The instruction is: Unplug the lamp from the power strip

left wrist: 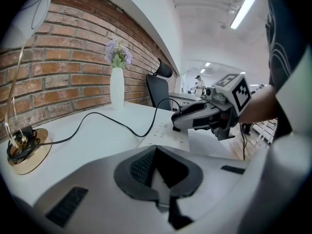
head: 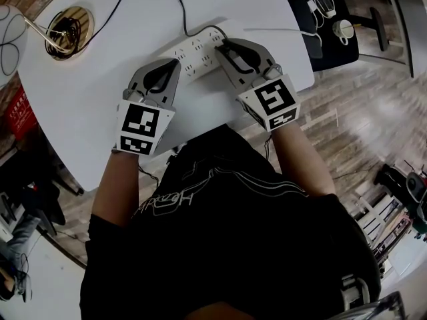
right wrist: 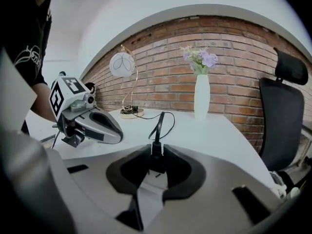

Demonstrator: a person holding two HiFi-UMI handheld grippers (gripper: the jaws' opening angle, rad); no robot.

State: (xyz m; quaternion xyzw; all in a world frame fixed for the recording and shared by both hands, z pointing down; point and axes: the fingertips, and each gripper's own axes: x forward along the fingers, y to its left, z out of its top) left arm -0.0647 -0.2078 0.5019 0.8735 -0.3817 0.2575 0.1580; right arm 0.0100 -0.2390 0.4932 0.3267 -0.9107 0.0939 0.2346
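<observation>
A: step?
B: grasp made, pull not yet done. right gripper [head: 227, 47] fingers [right wrist: 187, 172] pinched tight on the black moulded plug [right wrist: 156, 156], seated in the flat white power strip [head: 197, 53] on the smooth tabletop [head: 120, 52]
A: left gripper [head: 174, 63]?
B: fingers closed, empty, tips at the strip's end. next probably a straight lift, strip braced

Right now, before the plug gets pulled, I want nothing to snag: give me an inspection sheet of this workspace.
Surface: white table, mostly bare.
Job's things: power strip lying flat; lamp plug in it; lamp standing apart.
Clutter: vase of flowers.
Grippers: right gripper shut on the plug; left gripper shut, tips at the strip's end.
Cables: black cord slack across the table.
Surroundings: brick wall, office chair.
</observation>
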